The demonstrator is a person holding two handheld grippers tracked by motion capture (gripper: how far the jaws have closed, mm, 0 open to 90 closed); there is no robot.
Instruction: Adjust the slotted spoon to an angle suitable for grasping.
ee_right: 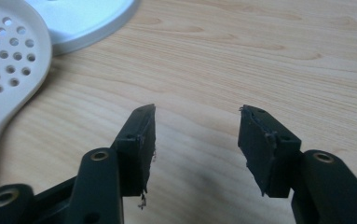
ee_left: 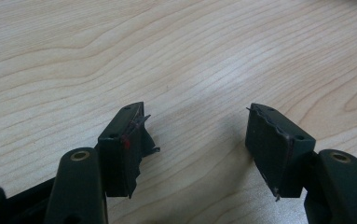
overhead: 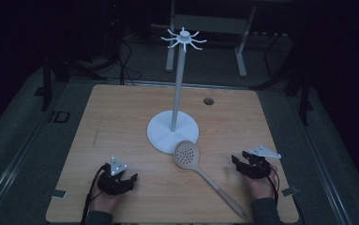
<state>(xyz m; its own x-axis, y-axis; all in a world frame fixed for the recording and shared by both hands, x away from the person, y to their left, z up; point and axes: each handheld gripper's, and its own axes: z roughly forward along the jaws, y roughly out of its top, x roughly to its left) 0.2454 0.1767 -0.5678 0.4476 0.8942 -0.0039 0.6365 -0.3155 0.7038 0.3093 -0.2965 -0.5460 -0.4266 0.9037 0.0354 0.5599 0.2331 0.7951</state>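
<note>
On the wooden desk (overhead: 121,117) a white skimmer (overhead: 200,168) is lying flat, with its round holed head just beside the base of the white stand (overhead: 173,131), maybe touching its rim, and its long handle is running toward the near right corner of the desk. The stand is standing upright in the middle of the desk, with a ring of hooks at its top. The left tool (overhead: 129,180) is resting low at the near left part of the desk, well apart from the skimmer, and its jaws are standing apart with only bare wood between them. The right tool (overhead: 239,160) is sitting near the skimmer, on the right side of its handle, not touching it; its jaws are also standing wide apart and are holding nothing. In the right gripper view the skimmer (ee_right: 3,70) head is lying at the left, beside the stand (ee_right: 83,18) base
</note>
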